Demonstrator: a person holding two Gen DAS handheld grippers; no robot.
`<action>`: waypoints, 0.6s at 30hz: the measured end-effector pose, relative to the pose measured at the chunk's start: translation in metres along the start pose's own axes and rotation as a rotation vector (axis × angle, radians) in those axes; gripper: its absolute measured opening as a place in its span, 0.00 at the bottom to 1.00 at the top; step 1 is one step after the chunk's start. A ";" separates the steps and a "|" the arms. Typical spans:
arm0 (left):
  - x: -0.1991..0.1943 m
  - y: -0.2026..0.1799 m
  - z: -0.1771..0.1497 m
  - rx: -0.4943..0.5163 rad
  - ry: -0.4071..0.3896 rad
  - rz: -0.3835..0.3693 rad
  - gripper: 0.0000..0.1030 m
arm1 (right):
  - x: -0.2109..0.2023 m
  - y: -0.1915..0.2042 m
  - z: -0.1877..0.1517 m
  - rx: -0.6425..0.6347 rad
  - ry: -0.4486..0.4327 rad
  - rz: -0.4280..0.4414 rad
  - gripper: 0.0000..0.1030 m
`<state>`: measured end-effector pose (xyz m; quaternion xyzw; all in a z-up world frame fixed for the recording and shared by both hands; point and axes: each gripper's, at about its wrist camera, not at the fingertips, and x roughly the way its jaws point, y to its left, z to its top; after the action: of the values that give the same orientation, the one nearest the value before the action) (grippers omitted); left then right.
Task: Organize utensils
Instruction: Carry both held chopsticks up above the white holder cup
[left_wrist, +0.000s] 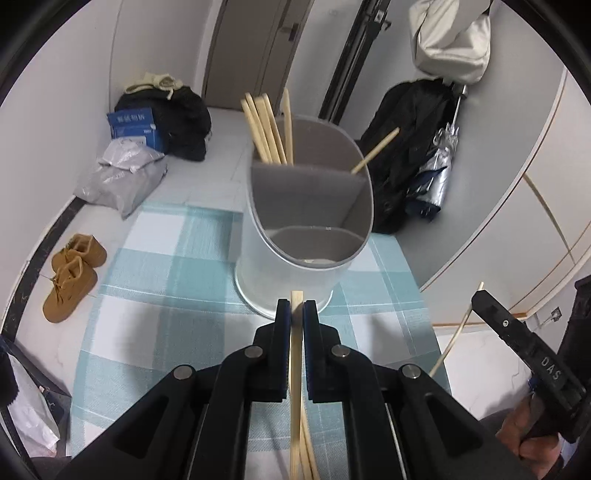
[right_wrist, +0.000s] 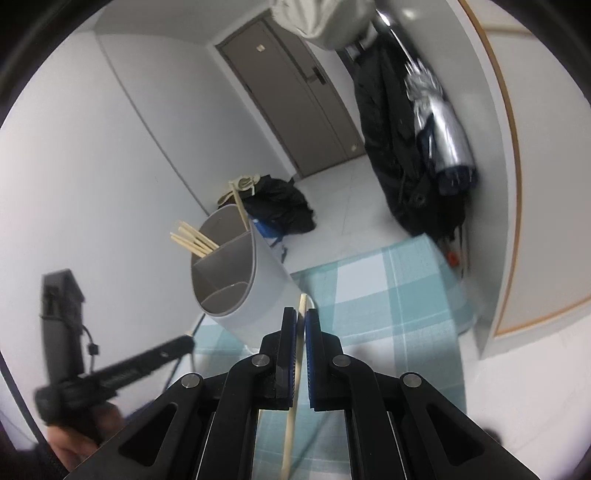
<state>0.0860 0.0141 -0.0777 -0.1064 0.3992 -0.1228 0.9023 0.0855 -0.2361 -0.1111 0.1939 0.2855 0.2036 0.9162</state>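
A grey divided utensil holder (left_wrist: 288, 273) stands on a blue checked cloth (left_wrist: 159, 266); it also shows in the right wrist view (right_wrist: 255, 280). Its far compartment holds several wooden chopsticks (left_wrist: 267, 127), also seen from the right (right_wrist: 194, 240). My left gripper (left_wrist: 296, 308) is shut on a wooden chopstick (left_wrist: 295, 387), just in front of the holder's base. My right gripper (right_wrist: 300, 317) is shut on another chopstick (right_wrist: 291, 417), right of the holder; it shows at the right edge of the left wrist view (left_wrist: 480, 299). The left gripper shows blurred at the left of the right wrist view (right_wrist: 184, 343).
Brown boots (left_wrist: 70, 277), a grey bag (left_wrist: 122, 177), a blue box (left_wrist: 135, 125) and dark clothes (left_wrist: 184, 114) lie on the floor beyond the cloth. A black coat (left_wrist: 406, 147) and a folded umbrella (left_wrist: 436, 170) hang at the right wall. A door (right_wrist: 295, 92) stands behind.
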 end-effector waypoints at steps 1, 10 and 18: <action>0.000 0.001 0.004 -0.004 -0.009 -0.007 0.02 | -0.004 0.002 -0.001 -0.014 -0.013 -0.013 0.04; -0.020 0.019 0.007 -0.058 -0.082 -0.088 0.02 | -0.012 0.025 -0.006 -0.062 -0.039 -0.041 0.04; -0.037 0.017 0.006 -0.031 -0.110 -0.106 0.02 | -0.011 0.051 -0.009 -0.094 -0.033 -0.040 0.04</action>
<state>0.0685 0.0424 -0.0527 -0.1478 0.3447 -0.1582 0.9134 0.0582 -0.1964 -0.0887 0.1483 0.2643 0.1950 0.9328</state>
